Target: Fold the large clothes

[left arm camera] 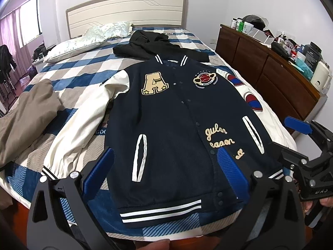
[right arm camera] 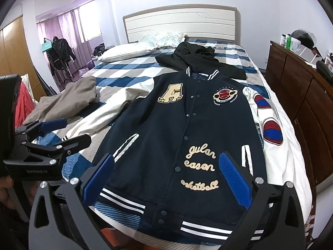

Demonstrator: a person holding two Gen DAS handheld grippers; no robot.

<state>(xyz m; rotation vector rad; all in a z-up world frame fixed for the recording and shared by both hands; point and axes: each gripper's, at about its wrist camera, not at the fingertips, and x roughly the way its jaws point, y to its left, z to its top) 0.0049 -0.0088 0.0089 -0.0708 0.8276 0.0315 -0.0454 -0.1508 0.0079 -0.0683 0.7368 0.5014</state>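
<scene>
A navy varsity jacket [left arm camera: 174,125] with white sleeves, a gold "A" patch and a round badge lies flat, front up and buttoned, on the bed; it also shows in the right wrist view [right arm camera: 179,137]. Its striped hem is nearest me. My left gripper [left arm camera: 166,158] is open and empty above the lower part of the jacket. My right gripper [right arm camera: 168,164] is open and empty above the hem on the jacket's right half. The right gripper also shows at the right edge of the left wrist view [left arm camera: 308,145], and the left gripper at the left of the right wrist view [right arm camera: 52,133].
A black hoodie [left arm camera: 154,45] lies behind the jacket's collar. A tan garment [left arm camera: 25,120] is bunched at the bed's left side. Pillows [left arm camera: 83,41] sit by the headboard. A brown dresser [left arm camera: 270,68] with clutter stands on the right. The checked bedspread [left arm camera: 87,66] covers the bed.
</scene>
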